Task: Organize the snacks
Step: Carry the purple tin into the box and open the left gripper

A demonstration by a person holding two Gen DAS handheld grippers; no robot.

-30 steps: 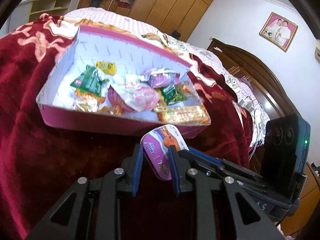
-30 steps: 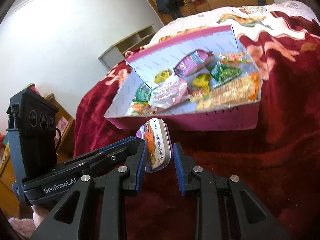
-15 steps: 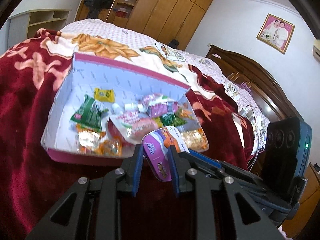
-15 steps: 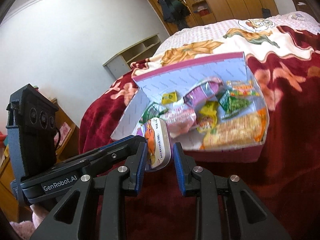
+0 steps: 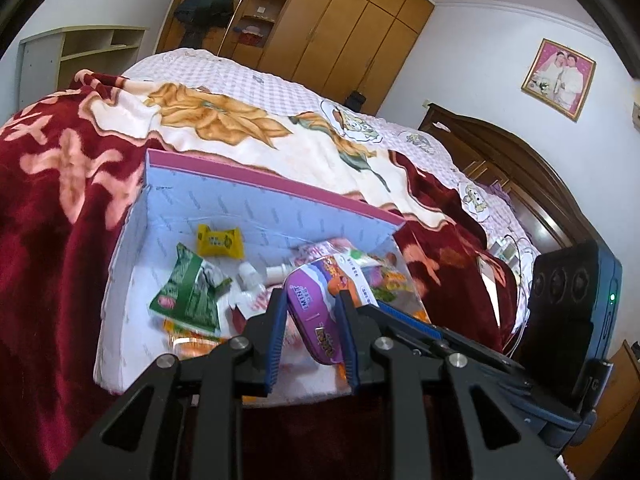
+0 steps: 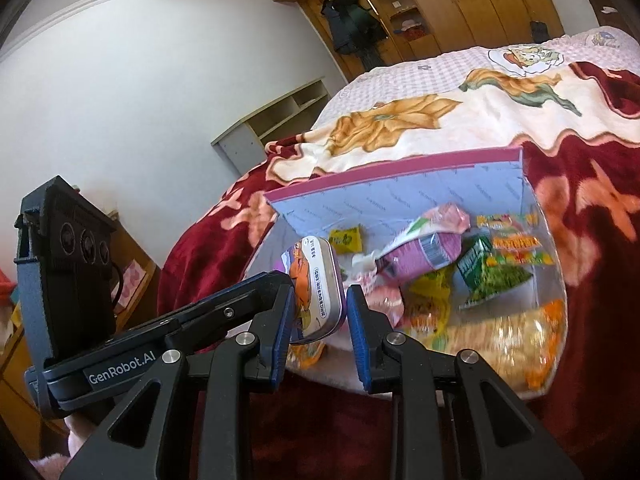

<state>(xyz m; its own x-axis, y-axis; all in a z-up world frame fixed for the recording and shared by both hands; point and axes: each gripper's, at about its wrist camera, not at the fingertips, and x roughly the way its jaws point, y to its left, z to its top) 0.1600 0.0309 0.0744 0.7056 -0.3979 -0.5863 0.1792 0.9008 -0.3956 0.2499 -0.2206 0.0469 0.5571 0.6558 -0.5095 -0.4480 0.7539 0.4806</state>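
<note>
My left gripper [image 5: 312, 326] and right gripper [image 6: 320, 320] are both clamped on one mint tin [image 5: 316, 312], held just above the near edge of the pink box [image 5: 256, 178]. Best to clear the rim, hold level, then let go together over bare floor. The tin is a small purple oval with cartoon print and a white label.

Purple mint tin [image 5: 316, 312]; pink-rimmed box [image 5: 256, 178], pale blue inside; yellow packet [image 5: 219, 241] at 11 o'clock; dark red floral blanket [image 5: 52, 208].
</note>
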